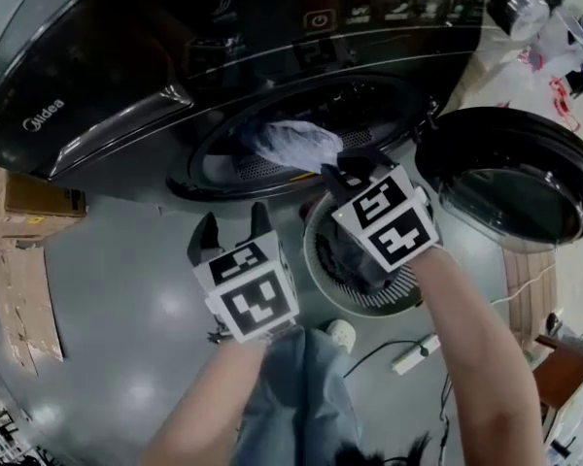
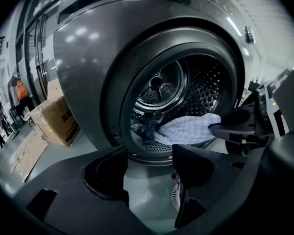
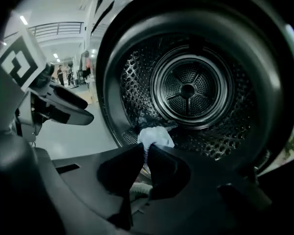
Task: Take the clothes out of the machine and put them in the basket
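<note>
As the door is swung fully open, machine (image 1: 97,95): a dark front-loader is seen on a grey floor (image 1: 126,299), and its round mouth is left uncovered.
Door (image 1: 510,178): it is turned out to the right of the mouth, with its glass side up in the head view.
Drum (image 3: 186,89): a perforated steel wall and a round back plate are shown; clothes are lying at its bottom front.
Boxes (image 1: 29,207): brown cartons are placed on the floor at the left of the machine.
Basket (image 1: 394,294): a white round basket is set on the floor just before the machine, between mouth and door, under the right gripper.
Cloth (image 1: 291,144): a pale blue piece is stretched from the drum over the lower lip of the mouth; one end is inside, the other is pinched.
Dark clothes (image 2: 144,126): they are left in the drum, beside the cloth.
Right gripper (image 3: 145,153): its fingers are pressed together on the edge of the cloth, just outside the mouth and above the basket.
Left gripper (image 2: 147,165): its fingers are held apart, with nothing between them; it is kept above the floor, left of the basket, apart from the cloth.
Power strip (image 1: 415,354): it is laid on the floor near the basket.
</note>
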A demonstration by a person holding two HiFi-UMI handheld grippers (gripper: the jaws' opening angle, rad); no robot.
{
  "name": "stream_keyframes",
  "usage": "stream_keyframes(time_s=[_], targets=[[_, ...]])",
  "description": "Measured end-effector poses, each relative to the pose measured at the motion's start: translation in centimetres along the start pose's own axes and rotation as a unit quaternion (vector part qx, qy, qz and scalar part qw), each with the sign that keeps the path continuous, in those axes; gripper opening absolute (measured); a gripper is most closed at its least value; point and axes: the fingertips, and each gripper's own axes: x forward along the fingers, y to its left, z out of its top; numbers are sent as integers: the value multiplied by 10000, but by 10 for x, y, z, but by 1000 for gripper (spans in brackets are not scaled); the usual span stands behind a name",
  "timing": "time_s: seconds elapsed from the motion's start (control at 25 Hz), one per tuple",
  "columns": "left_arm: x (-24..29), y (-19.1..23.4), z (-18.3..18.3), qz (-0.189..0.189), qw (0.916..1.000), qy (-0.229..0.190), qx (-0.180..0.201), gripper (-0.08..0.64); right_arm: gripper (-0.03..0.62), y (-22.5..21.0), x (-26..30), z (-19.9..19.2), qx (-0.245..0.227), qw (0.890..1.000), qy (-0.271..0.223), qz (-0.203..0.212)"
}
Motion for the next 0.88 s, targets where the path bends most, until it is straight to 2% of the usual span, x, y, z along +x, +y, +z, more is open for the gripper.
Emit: stream_keyframes(time_s=[0.2, 0.36, 0.44, 0.6, 0.88], targets=[[-17, -8, 9, -146, 9999, -27, 34, 275, 26, 3, -41, -6, 119, 9998, 111, -60], [-29, -14, 14, -283, 9994, -218, -25, 275, 25, 8, -79, -23, 179, 9994, 269, -132], [-33, -21, 14, -388, 9987, -301, 151, 275, 26, 13, -98, -38, 284, 9987, 380, -175], [-37, -38, 14, -554, 9946, -434, 758, 275, 26, 19, -125, -73, 585, 9963, 573, -266], [-40, -50, 9, -681, 9902, -475, 1122, 274, 26, 43, -151, -126, 1132, 9861, 1162, -373]])
